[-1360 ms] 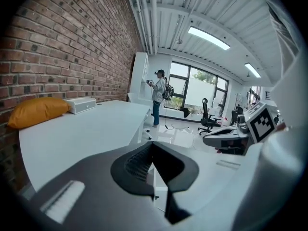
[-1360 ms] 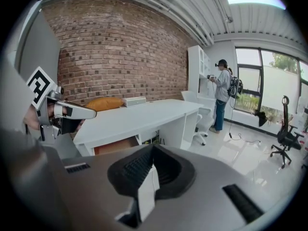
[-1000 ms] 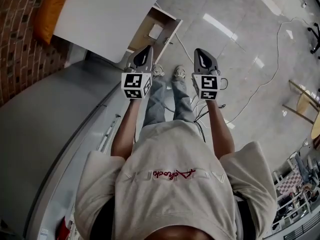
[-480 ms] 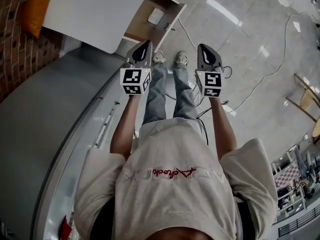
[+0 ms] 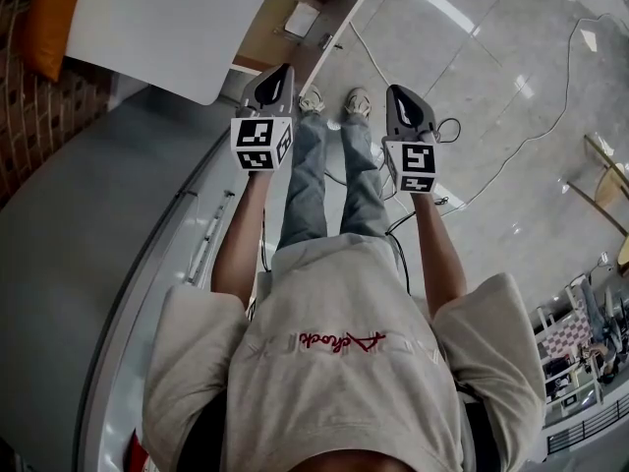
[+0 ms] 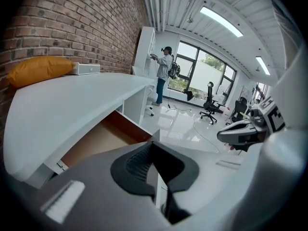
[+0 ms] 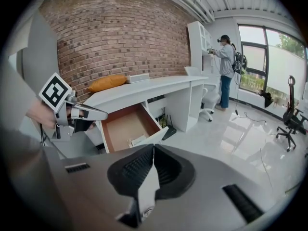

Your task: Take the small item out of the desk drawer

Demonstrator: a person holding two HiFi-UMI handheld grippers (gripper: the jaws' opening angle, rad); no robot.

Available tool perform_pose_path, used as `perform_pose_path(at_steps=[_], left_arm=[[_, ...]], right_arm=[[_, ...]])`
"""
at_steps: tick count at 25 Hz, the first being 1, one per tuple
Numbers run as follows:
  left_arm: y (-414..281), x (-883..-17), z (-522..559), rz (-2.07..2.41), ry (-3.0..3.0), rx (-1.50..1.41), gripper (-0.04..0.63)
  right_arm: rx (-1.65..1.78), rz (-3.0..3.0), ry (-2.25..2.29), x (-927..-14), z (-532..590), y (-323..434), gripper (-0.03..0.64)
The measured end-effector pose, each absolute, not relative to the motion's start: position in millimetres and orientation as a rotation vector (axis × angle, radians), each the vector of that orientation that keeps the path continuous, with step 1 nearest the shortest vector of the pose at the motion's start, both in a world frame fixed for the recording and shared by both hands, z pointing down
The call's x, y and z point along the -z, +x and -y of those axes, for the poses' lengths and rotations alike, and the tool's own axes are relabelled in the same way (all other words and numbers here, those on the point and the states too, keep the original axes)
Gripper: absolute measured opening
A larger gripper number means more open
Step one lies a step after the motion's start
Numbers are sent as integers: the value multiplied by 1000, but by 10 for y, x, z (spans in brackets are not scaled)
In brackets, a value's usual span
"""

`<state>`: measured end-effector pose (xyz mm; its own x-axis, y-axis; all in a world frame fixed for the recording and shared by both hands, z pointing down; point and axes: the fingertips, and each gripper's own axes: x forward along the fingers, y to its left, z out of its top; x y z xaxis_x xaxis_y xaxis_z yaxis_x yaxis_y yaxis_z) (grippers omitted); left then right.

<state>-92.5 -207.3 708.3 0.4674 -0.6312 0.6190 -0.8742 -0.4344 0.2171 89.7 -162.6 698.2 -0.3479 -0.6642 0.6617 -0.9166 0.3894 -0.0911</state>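
Left gripper [image 5: 282, 75]: lower centre-left of the head view, jaws closed tip to tip, holding nothing.
Right gripper [image 5: 396, 96]: beside it at centre-right, jaws likewise pressed together and empty.
Drawer [image 5: 265, 47]: top centre, pulled open, brown inside, beyond both grippers.
Small item [image 5: 301, 18]: pale and flat, lying in the drawer, apart from both grippers.
Worktop [image 5: 167, 18]: white, upper left, above the drawer.
Cushion [image 7: 108, 83]: orange, on the worktop against the brick wall [image 7: 120, 32].
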Motion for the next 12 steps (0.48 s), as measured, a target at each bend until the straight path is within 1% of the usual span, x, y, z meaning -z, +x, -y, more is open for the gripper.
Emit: perform_pose_path(at_steps=[12], left_arm=[[-887, -7550, 2437, 1234, 2170, -668, 9]], right_arm=[[-638, 2115, 1316, -7145, 1619, 873, 12]])
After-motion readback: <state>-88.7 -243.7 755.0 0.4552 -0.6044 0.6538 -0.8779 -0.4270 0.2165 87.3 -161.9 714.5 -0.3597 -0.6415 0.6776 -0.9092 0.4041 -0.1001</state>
